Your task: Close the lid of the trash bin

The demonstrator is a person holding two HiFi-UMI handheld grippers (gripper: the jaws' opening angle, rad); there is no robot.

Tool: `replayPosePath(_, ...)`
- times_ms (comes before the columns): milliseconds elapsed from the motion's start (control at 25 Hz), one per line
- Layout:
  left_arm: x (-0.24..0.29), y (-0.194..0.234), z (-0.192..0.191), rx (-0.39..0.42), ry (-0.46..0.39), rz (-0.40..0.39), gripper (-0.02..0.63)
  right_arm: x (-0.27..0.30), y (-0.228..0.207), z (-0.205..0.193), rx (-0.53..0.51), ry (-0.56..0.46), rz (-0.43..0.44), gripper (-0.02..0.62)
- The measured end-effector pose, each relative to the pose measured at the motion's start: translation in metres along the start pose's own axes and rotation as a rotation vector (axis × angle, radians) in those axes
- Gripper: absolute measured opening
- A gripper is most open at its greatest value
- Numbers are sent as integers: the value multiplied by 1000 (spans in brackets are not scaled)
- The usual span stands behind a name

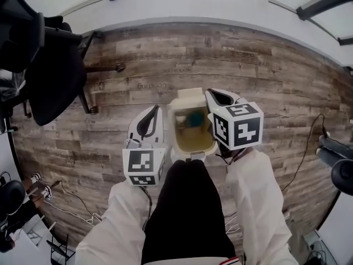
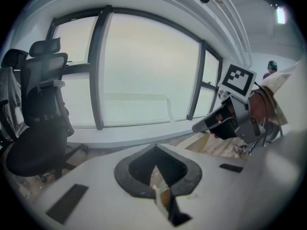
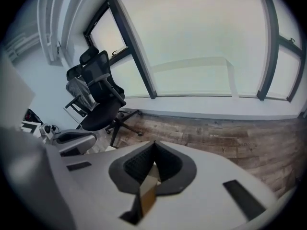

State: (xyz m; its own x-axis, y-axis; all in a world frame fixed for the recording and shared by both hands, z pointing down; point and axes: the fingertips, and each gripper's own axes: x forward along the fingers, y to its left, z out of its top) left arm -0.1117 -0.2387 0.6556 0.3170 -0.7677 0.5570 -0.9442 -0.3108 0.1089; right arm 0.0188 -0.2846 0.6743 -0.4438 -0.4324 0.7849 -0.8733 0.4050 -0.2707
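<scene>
In the head view a small cream trash bin (image 1: 172, 142) stands on the wood floor just ahead of my knees. Its lid (image 1: 191, 96) is swung up at the far side, and a yellowish liner with a teal item (image 1: 194, 118) shows inside. My left gripper (image 1: 154, 114) hovers shut beside the bin's left wall. My right gripper (image 1: 215, 96) is shut near the bin's upper right corner, next to the lid. The left gripper view shows my left gripper (image 2: 156, 148) with nothing in it and the right gripper (image 2: 225, 121) across from it. In the right gripper view my right gripper (image 3: 153, 145) holds nothing.
A black office chair (image 1: 52, 73) stands at the far left by the window wall. Cables (image 1: 74, 203) trail over the floor at the lower left, and more run at the right. A dark piece of equipment (image 1: 337, 167) sits at the right edge.
</scene>
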Motion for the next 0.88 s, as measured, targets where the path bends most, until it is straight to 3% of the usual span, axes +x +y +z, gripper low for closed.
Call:
replayPosePath(520,-13,-23,-30,-30,48,-19,8,-26,11,-90,92,57,-11,24)
replayPosePath(880,-17,-37,-59,-20,108,-38,8,-29,13,-120,114,72,-1,23)
